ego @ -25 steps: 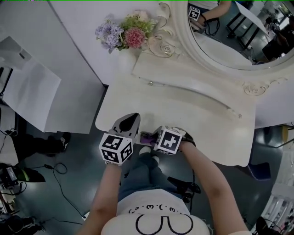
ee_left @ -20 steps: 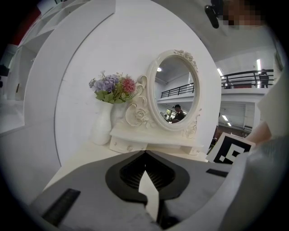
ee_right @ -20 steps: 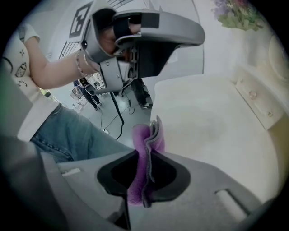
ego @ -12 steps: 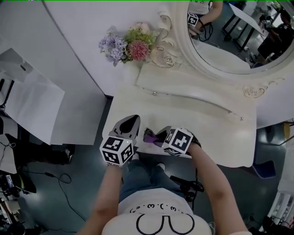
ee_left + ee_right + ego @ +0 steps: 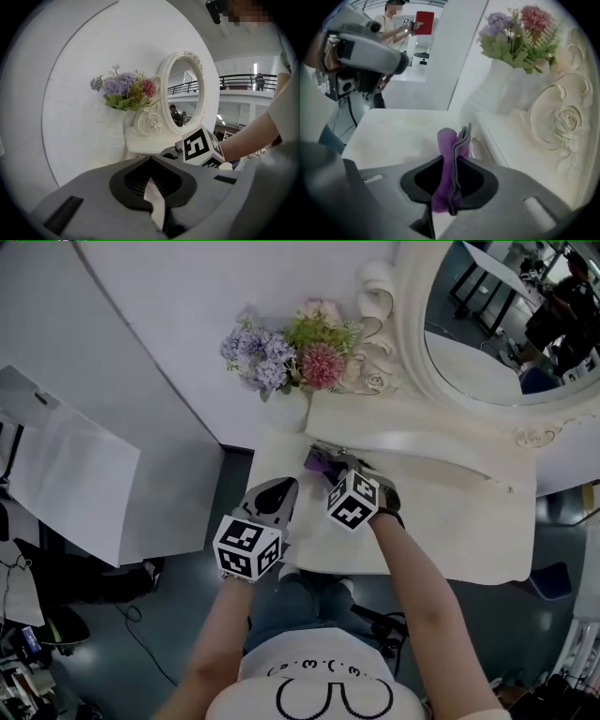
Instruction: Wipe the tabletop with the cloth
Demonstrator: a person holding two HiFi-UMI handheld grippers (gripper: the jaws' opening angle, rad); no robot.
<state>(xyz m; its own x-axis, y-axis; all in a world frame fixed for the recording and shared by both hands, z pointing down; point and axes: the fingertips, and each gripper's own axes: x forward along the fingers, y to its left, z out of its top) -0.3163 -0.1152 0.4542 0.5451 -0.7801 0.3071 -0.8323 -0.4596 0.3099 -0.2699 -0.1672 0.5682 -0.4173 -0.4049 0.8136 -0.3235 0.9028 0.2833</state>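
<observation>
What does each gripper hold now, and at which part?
The right gripper pinches the purple cloth at a bunched fold; the left gripper is shut and holds nothing.

I take this for a staged vanity corner inside a big open hall: an ornate white dressing table [image 5: 450, 512], oval mirror [image 5: 487, 343] and flowers [image 5: 281, 357] at top, with a balcony railing [image 5: 241, 79] at right in the left gripper view.

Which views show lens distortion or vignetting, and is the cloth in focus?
Left gripper view and right gripper view: heavy fisheye bend, black vignette round the edges. Right gripper view: cloth sharp in the jaws. Head view: even light, milder bend.
</observation>
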